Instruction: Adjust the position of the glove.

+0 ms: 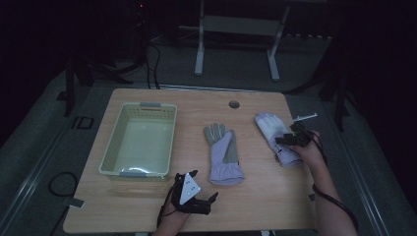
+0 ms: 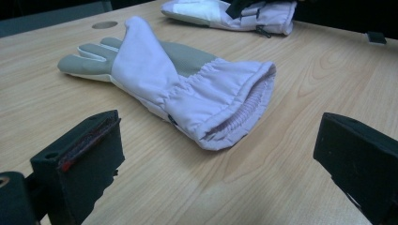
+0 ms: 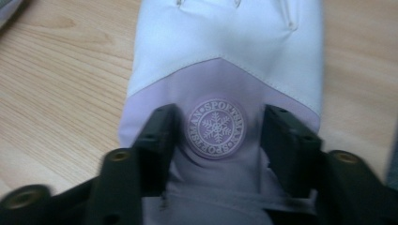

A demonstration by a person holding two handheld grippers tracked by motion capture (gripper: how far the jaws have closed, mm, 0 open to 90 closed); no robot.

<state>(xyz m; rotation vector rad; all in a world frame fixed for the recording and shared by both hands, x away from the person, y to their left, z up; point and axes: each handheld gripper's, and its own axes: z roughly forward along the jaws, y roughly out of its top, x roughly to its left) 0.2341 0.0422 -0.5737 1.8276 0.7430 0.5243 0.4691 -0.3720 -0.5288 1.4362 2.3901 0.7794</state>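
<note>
Two lilac-and-white winter gloves lie flat on the wooden table [image 1: 147, 206]. The middle glove [image 1: 223, 152] [image 2: 187, 79] rests palm up, its grey palm showing and its cuff toward the person. My left gripper [image 1: 203, 185] [image 2: 218, 136] hovers open near the front edge, jaws spread wide and aimed at that cuff, nothing between them. The right glove [image 1: 270, 128] [image 3: 225, 42] lies back up. My right gripper [image 1: 282, 140] [image 3: 218, 126] sits down on it, jaws half apart on either side of the round snowflake badge [image 3: 217, 127]. The fabric between them looks flat.
A pale green plastic basket [image 1: 113, 142] stands empty at the left of the table. A round cable hole [image 1: 234, 104] is near the far edge. The right gripper's cable [image 1: 339, 204] trails off the table's right side. Bare wood lies between basket and gloves.
</note>
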